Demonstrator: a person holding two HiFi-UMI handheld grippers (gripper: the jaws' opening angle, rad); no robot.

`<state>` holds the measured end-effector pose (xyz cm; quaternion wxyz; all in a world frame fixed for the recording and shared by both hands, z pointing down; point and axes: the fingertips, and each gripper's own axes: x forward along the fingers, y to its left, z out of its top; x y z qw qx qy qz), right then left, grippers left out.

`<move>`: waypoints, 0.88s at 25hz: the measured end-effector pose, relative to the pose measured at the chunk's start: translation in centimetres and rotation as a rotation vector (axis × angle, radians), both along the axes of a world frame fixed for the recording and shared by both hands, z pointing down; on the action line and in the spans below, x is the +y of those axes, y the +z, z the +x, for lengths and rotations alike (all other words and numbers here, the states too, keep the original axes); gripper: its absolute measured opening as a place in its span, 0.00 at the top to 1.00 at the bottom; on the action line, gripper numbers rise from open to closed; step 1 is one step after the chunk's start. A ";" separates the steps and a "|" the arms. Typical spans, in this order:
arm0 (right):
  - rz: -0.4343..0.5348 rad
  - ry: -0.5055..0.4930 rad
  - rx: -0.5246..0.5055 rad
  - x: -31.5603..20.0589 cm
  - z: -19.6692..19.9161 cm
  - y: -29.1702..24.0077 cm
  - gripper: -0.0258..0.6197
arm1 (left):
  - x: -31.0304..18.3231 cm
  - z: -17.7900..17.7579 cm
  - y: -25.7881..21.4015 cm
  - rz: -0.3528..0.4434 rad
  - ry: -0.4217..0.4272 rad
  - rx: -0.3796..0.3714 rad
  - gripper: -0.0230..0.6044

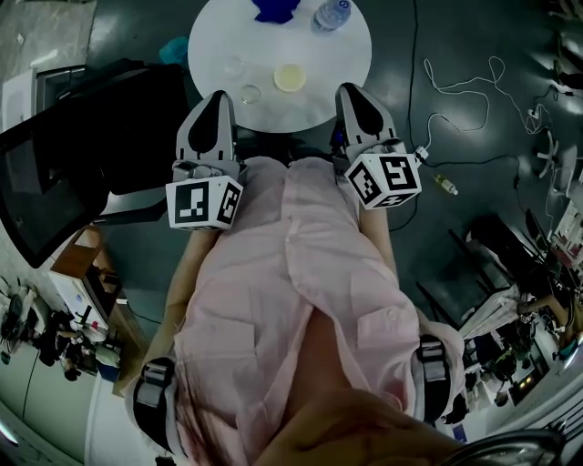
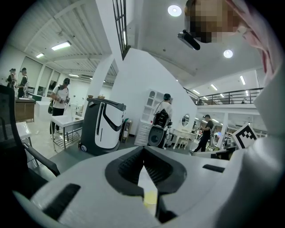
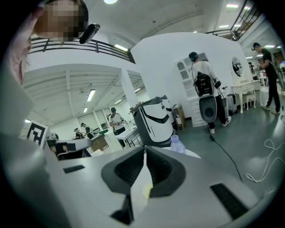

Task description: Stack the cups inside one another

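Observation:
A round white table (image 1: 342, 55) stands ahead of me. On it sit a yellow cup (image 1: 290, 77) and two clear cups (image 1: 250, 93) (image 1: 235, 65), seen from above. My left gripper (image 1: 219, 96) hovers at the table's near left edge, close to the clear cups, and is shut on nothing. My right gripper (image 1: 352, 89) hangs at the near right edge, also shut and empty. In the left gripper view the jaws (image 2: 143, 149) meet at the tips, and the yellow cup (image 2: 150, 197) shows through the gap below. The right gripper view shows the same with its jaws (image 3: 145, 149) and the yellow cup (image 3: 147, 190).
A water bottle (image 1: 331, 14) (image 3: 177, 144) and a blue object (image 1: 273, 9) rest at the table's far side. A black chair (image 1: 64, 173) stands left, and cables (image 1: 465, 91) lie on the floor to the right. A white-and-black machine (image 2: 103, 127) and several people are beyond.

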<state>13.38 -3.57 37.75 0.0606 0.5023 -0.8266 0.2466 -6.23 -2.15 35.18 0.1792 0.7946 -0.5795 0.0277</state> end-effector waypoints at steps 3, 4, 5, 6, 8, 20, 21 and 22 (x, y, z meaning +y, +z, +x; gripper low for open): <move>0.006 -0.016 -0.003 0.4 -0.6 0.1 0.90 | 0.3 0.2 -0.1 0.009 0.013 -0.014 0.94; 0.009 -0.021 -0.004 0.5 -0.8 0.1 0.90 | 0.4 0.2 -0.1 0.013 0.013 -0.016 0.94; 0.011 -0.026 -0.004 0.7 -0.9 0.1 0.90 | 0.6 0.2 -0.2 0.017 0.011 -0.017 0.94; 0.012 -0.030 -0.003 0.9 -1.0 0.1 0.90 | 0.8 0.2 -0.2 0.021 0.009 -0.017 0.94; 0.014 -0.039 0.000 1.1 -1.1 0.1 0.90 | 1.2 0.2 -0.4 0.025 0.002 -0.014 0.94; 0.035 -0.089 0.037 0.7 -1.8 0.6 0.90 | 2.1 0.5 -1.0 0.061 -0.020 -0.005 0.94; 0.034 -0.090 0.041 0.6 -1.9 0.7 0.90 | 2.2 0.5 -1.0 0.064 -0.023 -0.004 0.94; 0.032 -0.089 0.046 0.6 -1.9 0.8 0.90 | 2.2 0.5 -1.0 0.067 -0.026 -0.002 0.94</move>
